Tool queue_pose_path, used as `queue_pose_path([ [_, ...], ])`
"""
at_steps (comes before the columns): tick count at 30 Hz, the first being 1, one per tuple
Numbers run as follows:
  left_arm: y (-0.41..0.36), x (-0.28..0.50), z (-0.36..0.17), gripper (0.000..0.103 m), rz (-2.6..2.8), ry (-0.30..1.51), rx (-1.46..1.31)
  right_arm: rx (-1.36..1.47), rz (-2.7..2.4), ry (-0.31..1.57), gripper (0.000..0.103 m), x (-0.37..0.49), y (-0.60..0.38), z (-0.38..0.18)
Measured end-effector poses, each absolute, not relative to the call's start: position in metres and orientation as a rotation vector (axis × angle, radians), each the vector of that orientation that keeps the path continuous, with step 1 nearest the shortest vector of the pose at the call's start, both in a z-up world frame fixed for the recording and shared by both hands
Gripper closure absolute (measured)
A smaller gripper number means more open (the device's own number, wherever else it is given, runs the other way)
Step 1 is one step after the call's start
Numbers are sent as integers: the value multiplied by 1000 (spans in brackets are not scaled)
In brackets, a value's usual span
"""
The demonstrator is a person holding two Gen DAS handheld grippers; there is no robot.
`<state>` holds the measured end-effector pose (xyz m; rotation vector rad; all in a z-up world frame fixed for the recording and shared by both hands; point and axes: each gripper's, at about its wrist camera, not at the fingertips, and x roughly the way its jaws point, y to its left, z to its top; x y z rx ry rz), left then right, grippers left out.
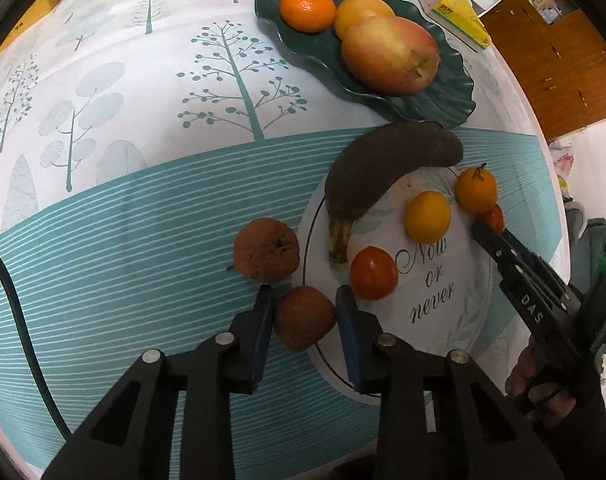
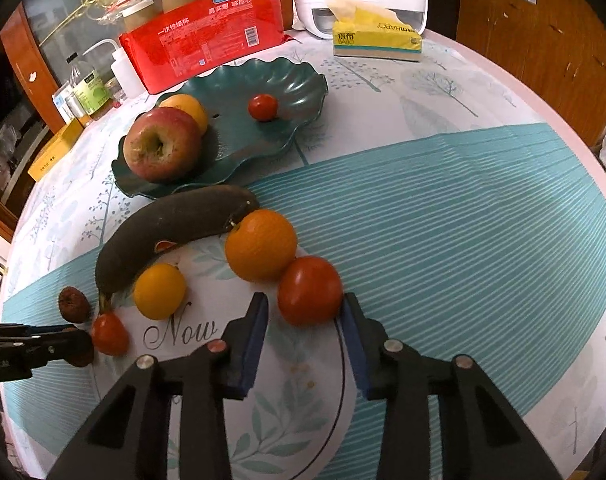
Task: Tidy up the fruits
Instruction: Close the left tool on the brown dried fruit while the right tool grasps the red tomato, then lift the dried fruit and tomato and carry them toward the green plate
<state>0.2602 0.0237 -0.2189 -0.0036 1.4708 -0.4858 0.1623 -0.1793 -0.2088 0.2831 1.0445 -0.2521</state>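
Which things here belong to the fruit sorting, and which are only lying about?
Belonging to the job: green dish with apple; white plate with dark banana, oranges, red tomatoes; shrivelled brown fruit between the left gripper jaws; tomato between the right gripper jaws.

Only lying about: tissue box, red cup package, bottles.

Glossy smooth red tomato (image 2: pixel 310 290), matt wrinkled brown fruit (image 1: pixel 305 317), dull blackened banana (image 2: pixel 171 228), ridged glossy green dish (image 2: pixel 263 120), printed smooth tablecloth (image 2: pixel 443 220), paper tissue box (image 2: pixel 377 40), wooden cabinet (image 2: pixel 543 40).
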Motion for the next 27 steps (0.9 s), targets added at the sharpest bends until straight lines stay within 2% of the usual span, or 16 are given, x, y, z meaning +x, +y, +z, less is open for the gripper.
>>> queue_pose_path([
  [13, 19, 247, -208, 74, -463, 1445, -14, 226, -226, 1029, 73, 159, -179, -197],
  [27, -9, 232, -168, 74, -443, 1374, -76, 161, -53, 960, 73, 161, -184, -154],
])
